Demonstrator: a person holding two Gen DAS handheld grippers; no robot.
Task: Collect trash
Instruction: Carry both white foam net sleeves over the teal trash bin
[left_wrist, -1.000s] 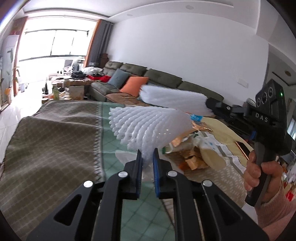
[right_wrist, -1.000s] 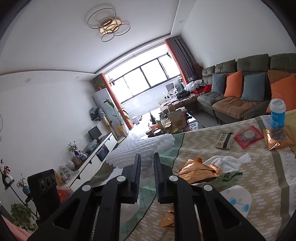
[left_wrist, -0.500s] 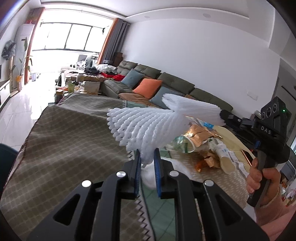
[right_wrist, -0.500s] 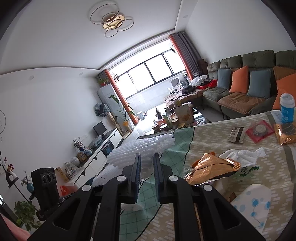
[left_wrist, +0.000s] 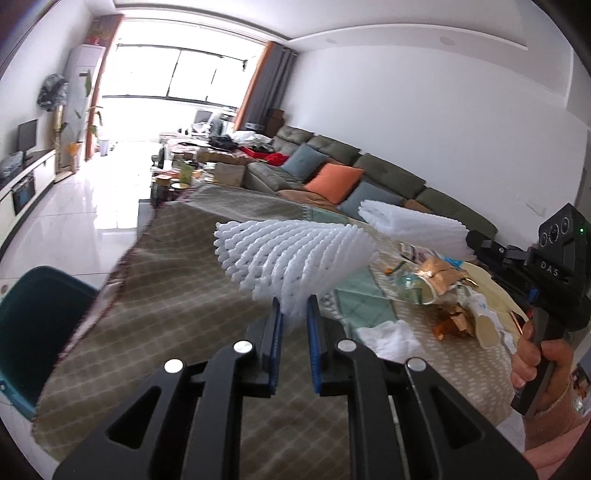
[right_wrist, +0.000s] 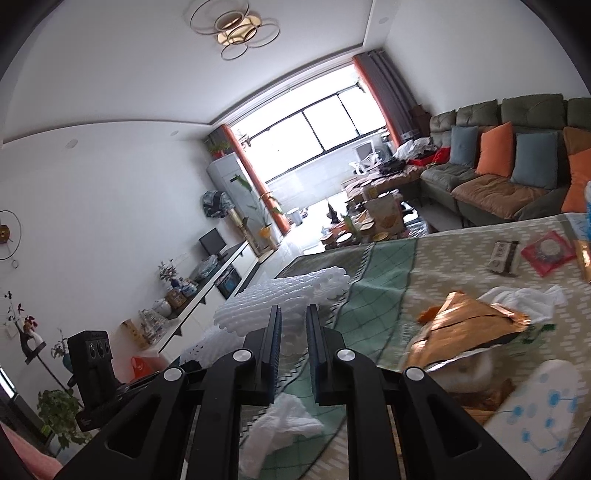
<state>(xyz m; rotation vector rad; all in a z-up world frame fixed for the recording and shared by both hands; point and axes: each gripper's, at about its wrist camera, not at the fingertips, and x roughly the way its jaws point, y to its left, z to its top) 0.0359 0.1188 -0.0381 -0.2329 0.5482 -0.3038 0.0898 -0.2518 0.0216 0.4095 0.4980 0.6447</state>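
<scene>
- Left tool (left_wrist: 292, 308) clenched on the narrow end of a white foam net sleeve (left_wrist: 295, 254), carried in the air above the desk (left_wrist: 177, 302) and nearer the bin than the litter heap.
- Right tool (right_wrist: 292, 317) clenched on a second white foam net (right_wrist: 280, 299), likewise held clear of the desk, beside the first.
- Step in hand, as judged: carrying both nets to the dark teal bin (left_wrist: 33, 332), seen beyond the desk's near-left edge.
- Advised: keep both grips firm, since foam is light and springy and may slip; bring each net fully over the bin's mouth before letting go, one at a time.
- Left view only: the bin, the right tool's body (left_wrist: 554, 269) held in the right hand (left_wrist: 532, 358), and a clear bottle (left_wrist: 413, 288) among the litter.
- Right view only: gold foil wrapper (right_wrist: 469, 328) with crumpled white tissue (right_wrist: 524, 299) just behind it, red packet (right_wrist: 550, 251) and small box (right_wrist: 504, 256) farther from the bin, white plastic scrap (right_wrist: 280, 417) under the tool.
- Bin absent from the right view, so alignment over it is checkable from the left view alone.
</scene>
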